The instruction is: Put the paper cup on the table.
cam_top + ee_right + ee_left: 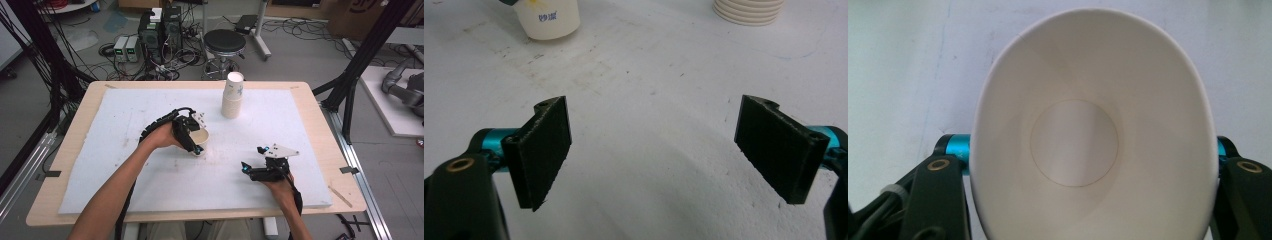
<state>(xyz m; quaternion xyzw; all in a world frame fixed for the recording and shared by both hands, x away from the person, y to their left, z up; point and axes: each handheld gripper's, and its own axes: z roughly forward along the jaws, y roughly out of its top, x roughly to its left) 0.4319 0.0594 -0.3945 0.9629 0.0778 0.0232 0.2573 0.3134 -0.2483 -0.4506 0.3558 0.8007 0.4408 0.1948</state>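
A single white paper cup (200,136) is upright at the middle of the white board (125,115), and my left gripper (194,143) is shut on its wall. In the left gripper view the cup's (1093,130) rim is squeezed into an oval between the jaws of the left gripper (1089,150), and the inside is empty. The right gripper view shows the cup's (548,17) base down at the board; whether it touches I cannot tell. My right gripper (252,164) rests low at the front right, open, with nothing between its pads (546,150).
A tall stack of paper cups (232,97) stands at the back centre of the board, also seen in the right gripper view as the stack (748,11). The wooden table edge (330,145) frames the board. Beyond it are a black stool (225,42) and floor electronics (160,30).
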